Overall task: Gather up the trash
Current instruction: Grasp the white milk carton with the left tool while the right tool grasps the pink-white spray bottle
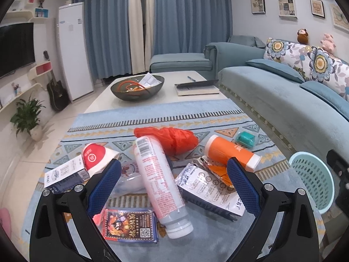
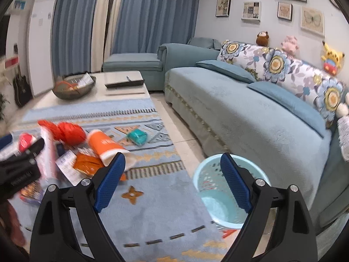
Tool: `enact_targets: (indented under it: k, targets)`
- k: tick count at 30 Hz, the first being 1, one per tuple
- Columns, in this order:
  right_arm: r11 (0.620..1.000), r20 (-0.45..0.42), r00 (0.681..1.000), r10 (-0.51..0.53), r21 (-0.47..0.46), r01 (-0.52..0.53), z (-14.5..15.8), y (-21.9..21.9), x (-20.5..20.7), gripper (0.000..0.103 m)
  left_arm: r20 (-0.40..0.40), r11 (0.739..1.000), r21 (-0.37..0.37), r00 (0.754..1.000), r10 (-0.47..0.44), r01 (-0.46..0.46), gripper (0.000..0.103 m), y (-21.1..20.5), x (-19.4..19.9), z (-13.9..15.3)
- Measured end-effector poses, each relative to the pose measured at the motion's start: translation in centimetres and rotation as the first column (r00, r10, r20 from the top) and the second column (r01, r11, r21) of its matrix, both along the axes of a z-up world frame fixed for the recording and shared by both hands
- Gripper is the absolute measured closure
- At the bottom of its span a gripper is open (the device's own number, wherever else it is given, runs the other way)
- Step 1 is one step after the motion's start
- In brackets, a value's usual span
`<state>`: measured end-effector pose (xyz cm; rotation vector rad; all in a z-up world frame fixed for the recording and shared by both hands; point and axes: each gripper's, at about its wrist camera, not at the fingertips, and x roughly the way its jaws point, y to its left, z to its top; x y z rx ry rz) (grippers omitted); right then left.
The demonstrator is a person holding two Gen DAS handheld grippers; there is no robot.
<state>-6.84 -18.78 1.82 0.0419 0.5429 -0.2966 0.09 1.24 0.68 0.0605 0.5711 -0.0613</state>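
Blue patterned rug [image 1: 196,113] fills the lower half of both views, and on it we see the trash heaped at lower centre of the left view: a pink-and-white bottle [image 1: 160,183] with a barcode, an orange bottle [image 1: 231,152], a red plastic bag [image 1: 172,138] and a foil pouch [image 1: 209,187] whose small print we cannot read. Our left gripper [image 1: 172,172] hangs over the pile with jaws wide apart, holding nothing. Our right gripper [image 2: 172,163], likewise spread and empty, frames the pale teal basket [image 2: 218,196] at lower right, while the trash at its left edge is blurred.
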Motion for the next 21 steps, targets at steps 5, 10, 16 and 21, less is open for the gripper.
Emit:
enact_targets:
  k: [5,10,16,21]
  targets:
    - [0.999,0.015,1.000,-0.008,-0.046,0.009,-0.1,1.7,-0.1,0.018,0.012,0.999,-0.041,1.000,0.000,0.001,0.009,2.1,-0.5,1.9]
    - [0.991,0.001,0.992,0.130,-0.042,-0.130,0.6,6.3,0.4,0.018,0.055,0.997,0.069,0.998,-0.041,0.037,0.009,7.1,-2.1,3.7]
    - [0.960,-0.033,0.960,0.279,0.010,-0.279,0.7,12.8,2.5,0.023,-0.043,0.997,0.068,0.998,0.041,-0.038,0.011,16.9,-1.2,1.4]
    - [0.939,-0.086,0.935,0.344,0.029,-0.343,-1.1,16.4,4.6,0.036,-0.216,0.993,-0.110,0.976,0.021,-0.045,0.015,22.7,0.5,-3.1]
